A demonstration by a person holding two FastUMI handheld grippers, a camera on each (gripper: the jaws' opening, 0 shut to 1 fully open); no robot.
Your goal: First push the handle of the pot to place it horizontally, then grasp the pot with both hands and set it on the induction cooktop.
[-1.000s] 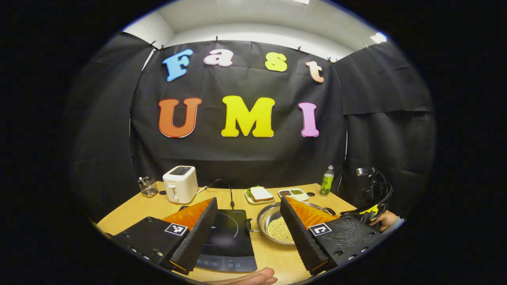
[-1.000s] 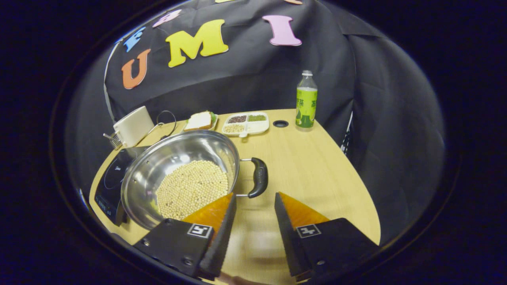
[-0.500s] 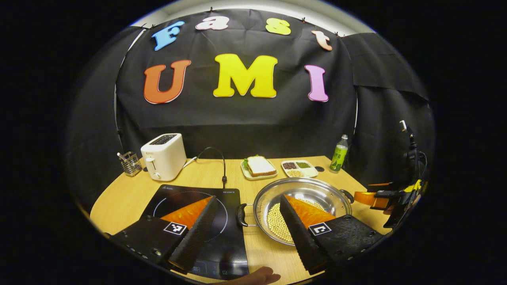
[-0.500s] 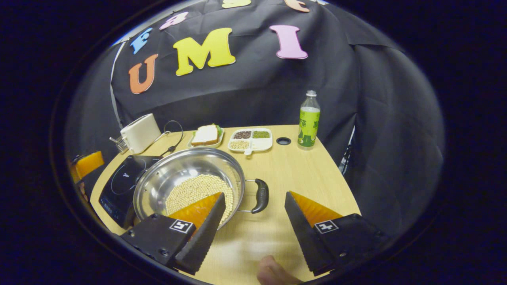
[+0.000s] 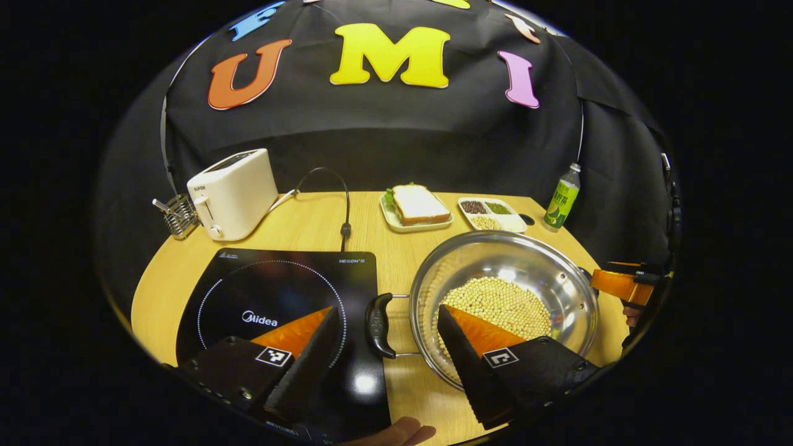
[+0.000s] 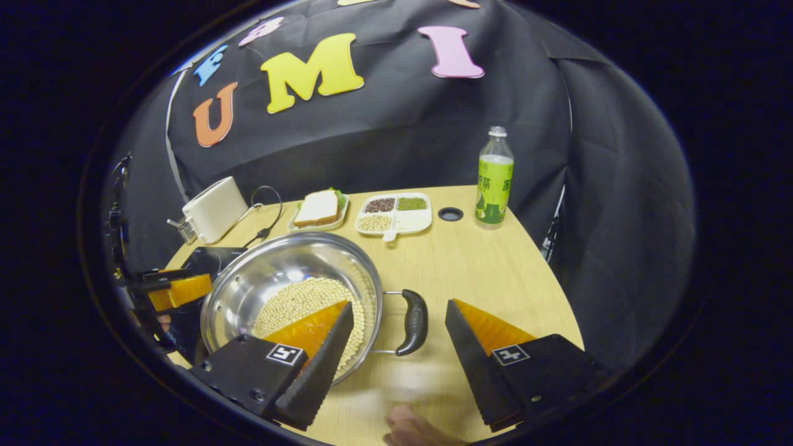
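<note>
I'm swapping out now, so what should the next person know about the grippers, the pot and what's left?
Left gripper: open, its fingers either side of the pot's left handle, nothing held.
Right gripper: open, straddling the right handle, nothing held.
Pot with beans sits on the table beside the cooktop, handles lying level.
Done: handles look horizontal.
Left: close on both handles, lift, set pot on the cooktop.

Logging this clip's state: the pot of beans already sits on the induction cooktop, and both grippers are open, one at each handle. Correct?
Not quite. In the left gripper view the pot stands on the table beside the induction cooktop, not on it. The rest holds: the left gripper and right gripper are open, each lined up with a handle.
</note>
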